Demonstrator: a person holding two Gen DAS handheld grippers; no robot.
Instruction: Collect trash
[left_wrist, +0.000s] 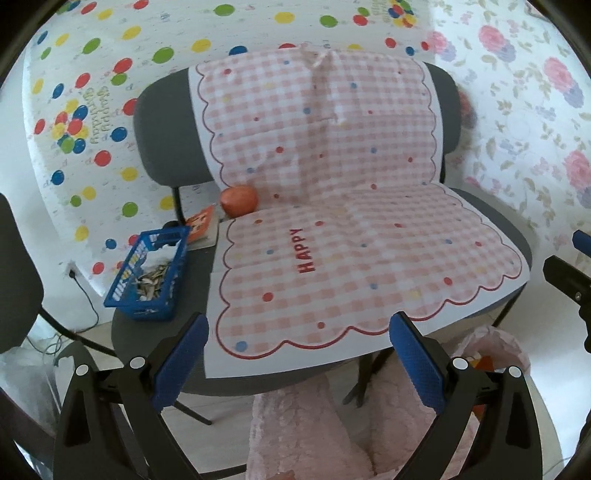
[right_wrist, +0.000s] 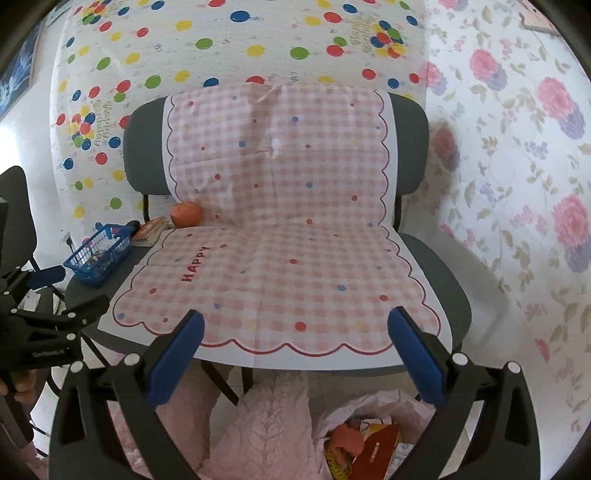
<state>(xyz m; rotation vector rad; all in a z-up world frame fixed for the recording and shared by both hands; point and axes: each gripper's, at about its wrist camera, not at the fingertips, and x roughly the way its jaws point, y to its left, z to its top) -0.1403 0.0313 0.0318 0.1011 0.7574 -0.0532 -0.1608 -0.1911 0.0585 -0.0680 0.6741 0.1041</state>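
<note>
Balloon-print backdrop (left_wrist: 110, 44) is hung behind a gray chair (left_wrist: 159, 122) draped with pink checked cloth (left_wrist: 332, 229). Blue basket (left_wrist: 147, 273) of trash scraps is seen at 9 o'clock, orange fruit (left_wrist: 239, 199) beyond it. Left gripper (left_wrist: 297, 354) and right gripper (right_wrist: 295, 350) are held spread, empty.

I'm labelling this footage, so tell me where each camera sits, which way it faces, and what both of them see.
Left wrist: on the left tool, facing the grey chair under a pink checked paper sheet; its open blue fingers and the right tool's tip show.
Right wrist: on the right tool, facing the same chair from further right; open fingers, left tool, pink trash bag below.
Shared: sheet, orange fruit, blue plastic basket.
</note>
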